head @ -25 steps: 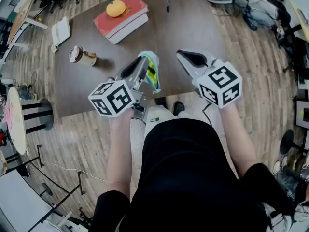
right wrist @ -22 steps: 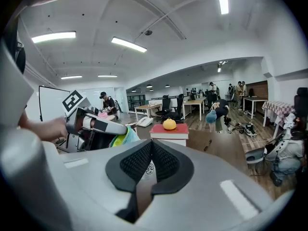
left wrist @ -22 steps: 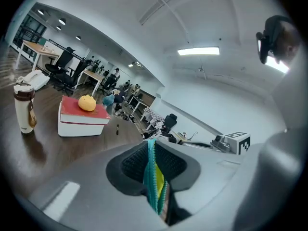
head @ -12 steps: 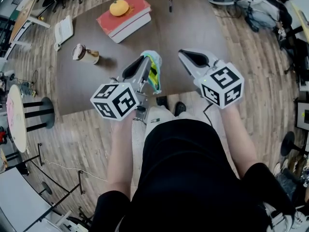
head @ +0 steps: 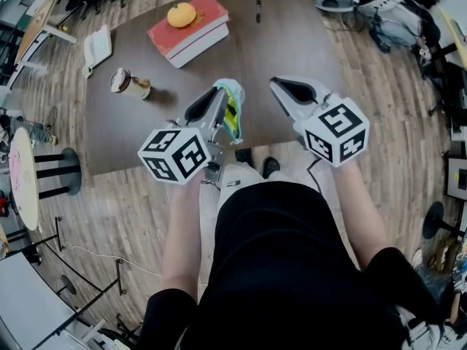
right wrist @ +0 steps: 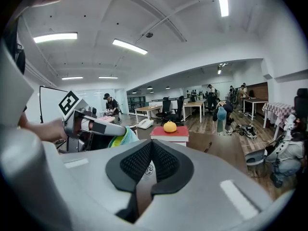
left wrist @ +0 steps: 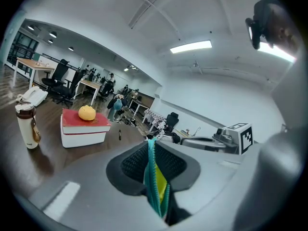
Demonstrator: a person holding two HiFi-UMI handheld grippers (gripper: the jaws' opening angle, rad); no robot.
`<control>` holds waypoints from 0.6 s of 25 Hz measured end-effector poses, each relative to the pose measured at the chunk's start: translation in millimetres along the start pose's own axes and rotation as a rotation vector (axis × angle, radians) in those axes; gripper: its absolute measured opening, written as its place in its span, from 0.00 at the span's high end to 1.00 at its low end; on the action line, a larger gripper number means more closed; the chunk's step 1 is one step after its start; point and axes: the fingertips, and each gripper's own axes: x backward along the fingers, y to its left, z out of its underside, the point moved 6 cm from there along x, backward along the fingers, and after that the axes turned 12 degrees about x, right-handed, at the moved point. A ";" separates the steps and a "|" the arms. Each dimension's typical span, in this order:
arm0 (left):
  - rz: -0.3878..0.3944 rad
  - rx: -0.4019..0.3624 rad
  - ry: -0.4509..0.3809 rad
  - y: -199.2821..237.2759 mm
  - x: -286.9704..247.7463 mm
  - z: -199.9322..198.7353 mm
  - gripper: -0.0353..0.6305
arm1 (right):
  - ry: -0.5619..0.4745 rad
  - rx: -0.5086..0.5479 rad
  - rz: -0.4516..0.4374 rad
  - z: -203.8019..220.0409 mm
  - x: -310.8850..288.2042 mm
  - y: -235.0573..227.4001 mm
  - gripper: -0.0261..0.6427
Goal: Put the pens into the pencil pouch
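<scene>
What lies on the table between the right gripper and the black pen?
Only bare tabletop, in the head view, between the right gripper and the pen.

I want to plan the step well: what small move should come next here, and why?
Probably the right gripper should open and reach forward toward the pen. The left gripper holds the pouch, the right jaws are together with nothing between them, and the pen lies at the far edge of the table.
</scene>
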 end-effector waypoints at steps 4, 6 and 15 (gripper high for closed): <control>-0.002 0.002 -0.001 2.5 1.4 0.9 0.89 | -0.001 0.001 -0.003 0.8 -1.2 1.9 0.95; -0.004 0.003 0.000 4.3 1.8 0.8 0.89 | 0.000 0.000 -0.004 1.4 -2.4 2.6 0.95; -0.002 0.009 0.005 7.0 0.1 1.3 0.89 | 0.005 0.002 -0.003 2.4 -4.4 0.9 0.95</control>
